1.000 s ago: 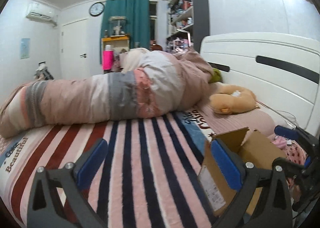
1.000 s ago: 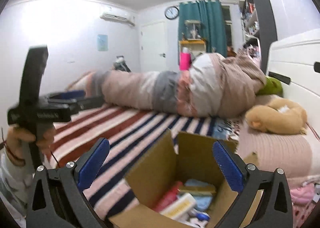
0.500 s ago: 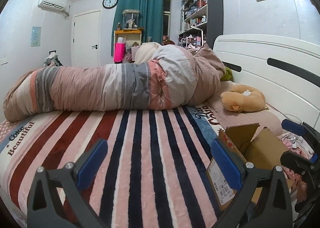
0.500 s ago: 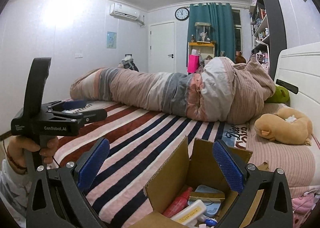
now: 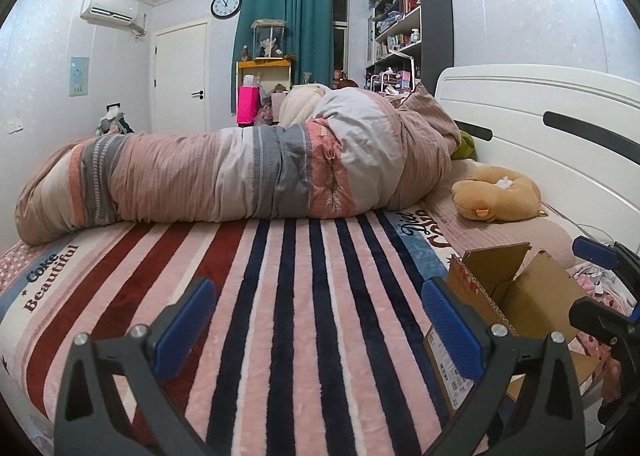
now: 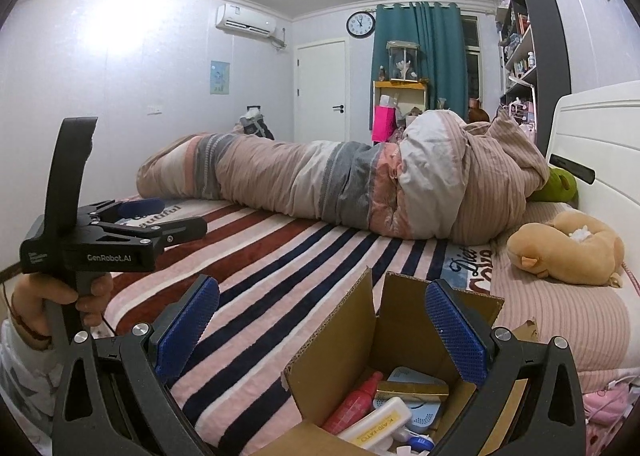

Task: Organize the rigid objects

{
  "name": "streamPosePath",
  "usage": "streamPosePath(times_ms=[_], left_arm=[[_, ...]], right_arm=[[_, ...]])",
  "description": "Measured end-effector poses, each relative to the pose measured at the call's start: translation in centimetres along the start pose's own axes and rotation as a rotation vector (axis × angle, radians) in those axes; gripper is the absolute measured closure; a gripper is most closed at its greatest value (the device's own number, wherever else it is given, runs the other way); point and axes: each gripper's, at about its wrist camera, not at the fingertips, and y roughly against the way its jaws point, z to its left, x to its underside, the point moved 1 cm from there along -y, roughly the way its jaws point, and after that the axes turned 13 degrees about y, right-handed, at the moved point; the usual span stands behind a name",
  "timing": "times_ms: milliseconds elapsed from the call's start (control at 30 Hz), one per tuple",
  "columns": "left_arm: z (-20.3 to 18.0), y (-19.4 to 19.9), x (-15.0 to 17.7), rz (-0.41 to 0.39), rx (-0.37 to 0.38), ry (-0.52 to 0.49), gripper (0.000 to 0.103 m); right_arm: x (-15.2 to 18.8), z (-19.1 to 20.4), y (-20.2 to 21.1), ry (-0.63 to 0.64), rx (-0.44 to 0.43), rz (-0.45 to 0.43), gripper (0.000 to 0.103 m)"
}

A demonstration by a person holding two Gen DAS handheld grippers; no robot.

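An open cardboard box (image 6: 404, 340) sits on the striped bed, also seen at the right in the left wrist view (image 5: 516, 296). Inside lie a red bottle (image 6: 354, 402), a white tube (image 6: 376, 426), a light blue case (image 6: 416, 380) and other small items. My right gripper (image 6: 320, 330) is open and empty, above the box's near side. My left gripper (image 5: 316, 326) is open and empty over the striped blanket, left of the box; it also shows in the right wrist view (image 6: 160, 218).
A rolled pink and grey duvet (image 5: 240, 176) lies across the far side of the bed. A tan plush toy (image 5: 496, 196) rests by the white headboard (image 5: 560, 128). The striped blanket (image 5: 280, 296) lies between the duvet and the grippers.
Both grippers have drawn back and levelled, so the box sits lower and further right in the left view. Both stay open and empty.
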Motion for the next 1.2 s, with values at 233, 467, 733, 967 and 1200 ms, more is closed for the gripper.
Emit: streamPosePath(times_ms=[233,467,733,967,1200], left_arm=[[0.16,-0.03,-0.10,-0.002,-0.006,-0.003,0.001],[0.42,0.02,-0.18,-0.004,-0.016,-0.004,0.001],[0.36,-0.01,-0.16,-0.009,-0.031,0.002,0.001],[0.43,-0.02,-0.16,-0.012,-0.038,0.001,0.001],[0.48,-0.04,-0.18,-0.011,-0.037,0.000,0.001]], right_arm=[[0.08,-0.10,0.02,0.001,-0.001,0.000,0.000],[0.09,-0.20,0.04,0.003,-0.002,0.002,0.000],[0.53,-0.21,0.05,0.004,-0.001,0.005,0.000],[0.48,-0.16,-0.04,0.003,-0.002,0.007,0.000],[0.71,-0.41,-0.04,0.005,-0.002,0.009,0.000]])
